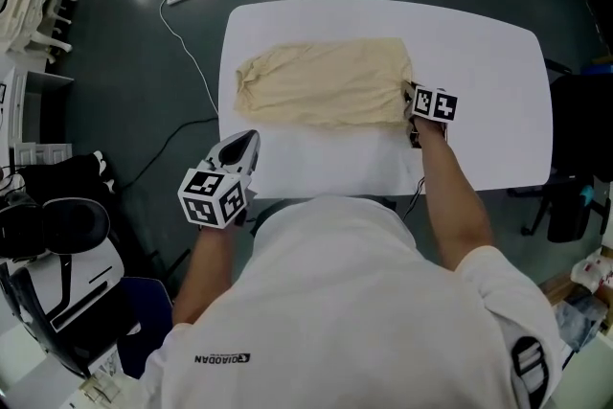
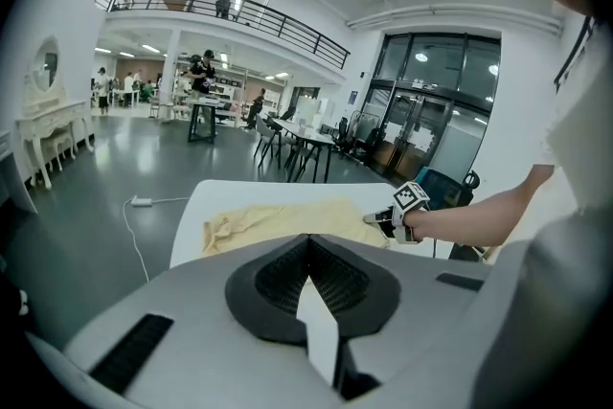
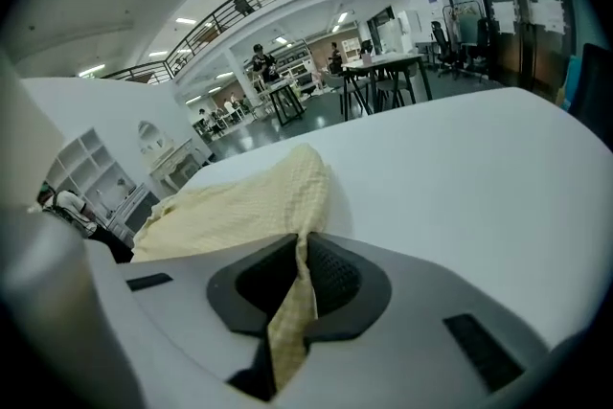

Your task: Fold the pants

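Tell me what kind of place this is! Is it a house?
Probably not a house: it looks like a big open workshop or lab hall. There is a railed balcony up high, work tables on a shiny grey floor, and tall glass doors.

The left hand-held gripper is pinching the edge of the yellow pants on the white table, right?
No, it is the right hand-held gripper that is pinching the edge of the yellow pants on the white table; the right gripper view shows cloth clamped between its jaws. The left hand-held gripper holds nothing.
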`<state>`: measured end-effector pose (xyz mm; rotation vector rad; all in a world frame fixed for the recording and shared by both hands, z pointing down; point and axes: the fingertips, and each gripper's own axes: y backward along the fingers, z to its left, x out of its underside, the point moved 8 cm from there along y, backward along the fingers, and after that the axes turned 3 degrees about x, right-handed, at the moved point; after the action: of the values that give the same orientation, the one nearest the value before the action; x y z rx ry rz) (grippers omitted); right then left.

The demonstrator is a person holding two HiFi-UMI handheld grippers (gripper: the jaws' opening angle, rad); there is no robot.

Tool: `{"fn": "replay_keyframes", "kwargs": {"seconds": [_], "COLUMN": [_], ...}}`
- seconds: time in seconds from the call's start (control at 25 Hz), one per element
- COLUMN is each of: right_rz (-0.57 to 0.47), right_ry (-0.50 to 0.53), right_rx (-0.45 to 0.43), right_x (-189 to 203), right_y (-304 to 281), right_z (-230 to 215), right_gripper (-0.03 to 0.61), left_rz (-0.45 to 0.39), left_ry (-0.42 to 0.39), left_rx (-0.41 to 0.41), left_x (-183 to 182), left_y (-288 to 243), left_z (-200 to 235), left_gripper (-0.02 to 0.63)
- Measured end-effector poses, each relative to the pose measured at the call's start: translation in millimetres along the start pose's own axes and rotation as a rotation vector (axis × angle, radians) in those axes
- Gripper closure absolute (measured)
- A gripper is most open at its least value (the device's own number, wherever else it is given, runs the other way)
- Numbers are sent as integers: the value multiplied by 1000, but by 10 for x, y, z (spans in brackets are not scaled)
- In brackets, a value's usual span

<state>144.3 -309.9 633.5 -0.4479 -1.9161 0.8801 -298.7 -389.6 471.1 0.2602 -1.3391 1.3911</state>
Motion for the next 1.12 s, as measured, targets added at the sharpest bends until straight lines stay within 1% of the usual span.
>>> {"fn": "replay_keyframes", "kwargs": {"seconds": [0.12,0.28,0.44,0.6,0.8,1.12], "right_rz": [-53,-112,-177,-216,-243,-239], "right_ry": [30,90,113,137,153,197], "right_rx": [-15,-40,-91,-158,-233,-274], "right_x": [-136,-302,-462,-582,-704,-754], "right_y": [190,449,709,911,1035,975], "right_z": [153,480,839,1190,1711,2492], "right_gripper": [529,529,529,531,531,531], "left_rz": [-15,-38,-62,-82,-103,-139], "left_ry": [3,9,13,16,24,51], "left_rx": [7,21,31,41,46,39], "left_x": [-9,-3,-1,2,27,85], "left_y": [30,96,167,232,342,583], "left_z": [67,125,152,179,289,449], "left_gripper": [591,591,591,591,591,591]}}
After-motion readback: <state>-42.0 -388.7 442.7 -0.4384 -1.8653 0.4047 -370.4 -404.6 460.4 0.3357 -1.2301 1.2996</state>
